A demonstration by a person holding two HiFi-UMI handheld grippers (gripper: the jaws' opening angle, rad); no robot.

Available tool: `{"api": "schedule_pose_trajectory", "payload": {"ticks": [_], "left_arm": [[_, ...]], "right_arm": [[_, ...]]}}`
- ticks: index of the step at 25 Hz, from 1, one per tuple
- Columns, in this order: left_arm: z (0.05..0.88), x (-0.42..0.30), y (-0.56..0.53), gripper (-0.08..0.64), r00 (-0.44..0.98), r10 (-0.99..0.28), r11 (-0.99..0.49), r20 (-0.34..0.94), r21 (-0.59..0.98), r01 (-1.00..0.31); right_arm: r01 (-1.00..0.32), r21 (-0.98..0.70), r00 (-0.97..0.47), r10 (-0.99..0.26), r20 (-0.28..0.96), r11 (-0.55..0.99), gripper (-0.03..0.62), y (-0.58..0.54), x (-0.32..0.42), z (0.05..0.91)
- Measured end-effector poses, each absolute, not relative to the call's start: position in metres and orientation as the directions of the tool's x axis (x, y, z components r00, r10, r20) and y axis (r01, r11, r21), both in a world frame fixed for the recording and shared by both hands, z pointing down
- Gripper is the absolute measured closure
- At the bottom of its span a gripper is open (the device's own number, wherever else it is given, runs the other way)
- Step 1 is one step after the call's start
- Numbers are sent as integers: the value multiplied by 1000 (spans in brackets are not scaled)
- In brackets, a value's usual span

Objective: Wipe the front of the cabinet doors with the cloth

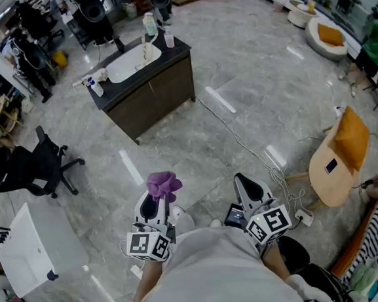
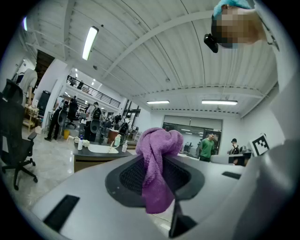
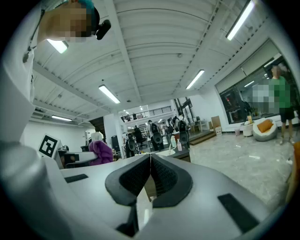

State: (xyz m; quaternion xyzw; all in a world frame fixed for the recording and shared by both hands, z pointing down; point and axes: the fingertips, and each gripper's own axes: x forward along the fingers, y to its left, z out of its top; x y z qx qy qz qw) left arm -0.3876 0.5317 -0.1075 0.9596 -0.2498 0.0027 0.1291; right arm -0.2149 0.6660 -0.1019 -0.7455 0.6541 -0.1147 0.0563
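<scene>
The cloth [image 2: 157, 168] is purple, with a nubby towel-like weave, crumpled into a rope rather than spread flat. Its long axis runs along the jaws of the left gripper [image 2: 157, 161]: a bunched, knotted end stands up past the tips, and a narrower tail trails back between the black ribbed pads [image 2: 133, 176] toward the camera. In the head view the bunched end of the cloth [image 1: 163, 184] pokes forward from the left gripper [image 1: 160, 197], away from the person and roughly toward the cabinet [image 1: 154, 94]. The left jaws are clamped on the cloth, which keeps them from meeting.

The right gripper [image 3: 150, 161] has its jaws pressed together with nothing between them. It [image 1: 246, 180] is held beside the left one, both low in front of the person's body, and the cloth [image 3: 100, 152] shows off to its side.

The cabinet stands well apart from both grippers, across a grey marble-look floor [image 1: 195, 146]. Its doors are dark brown under a dark top with a white sink [image 1: 132, 63] set in it; a few bottles [image 1: 149, 23] stand at the far end and a spray bottle [image 1: 95, 87] lies at the near corner. A cable [image 1: 240, 139] runs over the floor from the cabinet. A black office chair [image 1: 33, 168] stands to the left, and a round wooden table [image 1: 332, 167] to the right.
</scene>
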Motion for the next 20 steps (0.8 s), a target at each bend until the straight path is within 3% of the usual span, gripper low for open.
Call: {"api": "schedule_pose_trajectory", "payload": {"ticks": [8,13,20], "left_arm": [[-116,-395,536,462,899,-435,-870,46,234,-433],[-130,-403,543,462,897,-441,-862,0,278,-424],[-123,-410,549,462,880,-473,-852,36,237,-468]], "right_arm": [[-959,-197,192,-978,77,-204,565,697,-218,-113],[-957,-204,190,-977,92,-205,565,698,-216,-109],[-972,-186,137,-989,58,-146,565,703,-221,-119]]}}
